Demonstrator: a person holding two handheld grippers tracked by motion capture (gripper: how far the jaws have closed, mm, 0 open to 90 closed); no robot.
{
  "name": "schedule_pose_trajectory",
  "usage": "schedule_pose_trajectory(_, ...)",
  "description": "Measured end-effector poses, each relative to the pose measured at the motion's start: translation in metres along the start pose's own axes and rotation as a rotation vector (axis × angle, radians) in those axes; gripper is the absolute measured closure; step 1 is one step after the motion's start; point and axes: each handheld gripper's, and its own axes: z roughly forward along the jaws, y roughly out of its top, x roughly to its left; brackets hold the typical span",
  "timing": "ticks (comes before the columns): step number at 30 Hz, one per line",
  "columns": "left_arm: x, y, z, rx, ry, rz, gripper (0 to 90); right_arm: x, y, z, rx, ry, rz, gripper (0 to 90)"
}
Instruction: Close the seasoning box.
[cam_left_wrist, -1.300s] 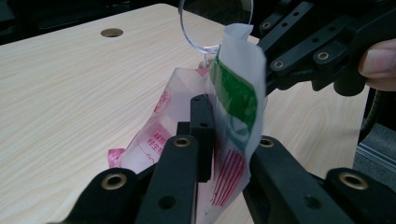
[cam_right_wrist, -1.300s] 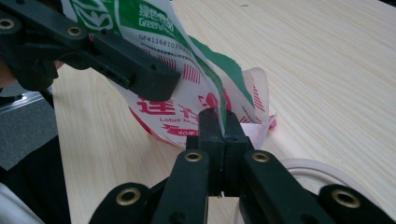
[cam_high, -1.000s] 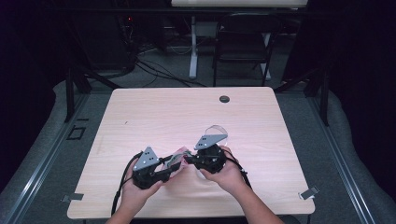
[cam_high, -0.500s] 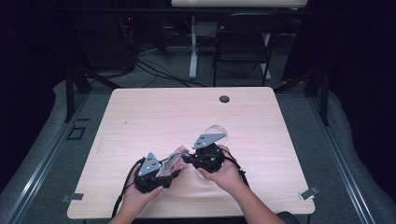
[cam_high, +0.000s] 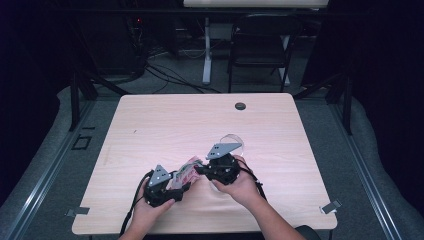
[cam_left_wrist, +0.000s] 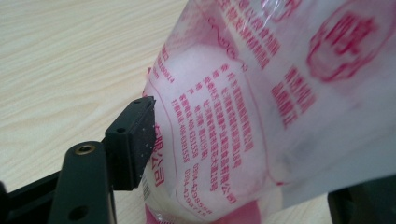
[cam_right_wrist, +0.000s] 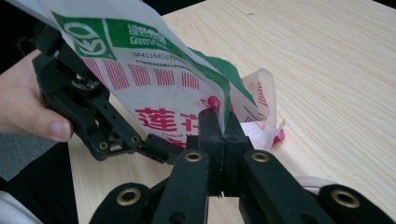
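The printed plastic bag (cam_high: 186, 169) hangs low over the near middle of the table (cam_high: 150, 125), stretched between my two tools, its long axis running from my left gripper (cam_high: 176, 184) up-right to my right gripper (cam_high: 201, 170), which is pinched tight on its top edge. My left gripper's jaws have just been opening; one pad (cam_left_wrist: 135, 140) sits just beside the bag's bulging lower end, the bag between the jaws but no longer squeezed. Against a second ago, my left hand is lower, the right unmoved.
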Motion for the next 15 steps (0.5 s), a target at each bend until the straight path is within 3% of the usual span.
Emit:
schedule_pose_trajectory(8,0.001,-0.005,0.010,0.039,0.046,0.010,26.1,-0.001,0.000,0.000,-0.004,0.008,-0.001,90.0)
schedule_pose_trajectory(11,0.004,-0.007,0.013,0.062,0.038,-0.014,25.5,-0.001,0.000,0.000,-0.005,0.006,-0.002,90.0)
schedule_pose_trajectory(15,0.005,-0.009,0.020,0.093,0.035,-0.008,25.5,-0.001,-0.001,0.000,-0.006,0.007,0.000,90.0)
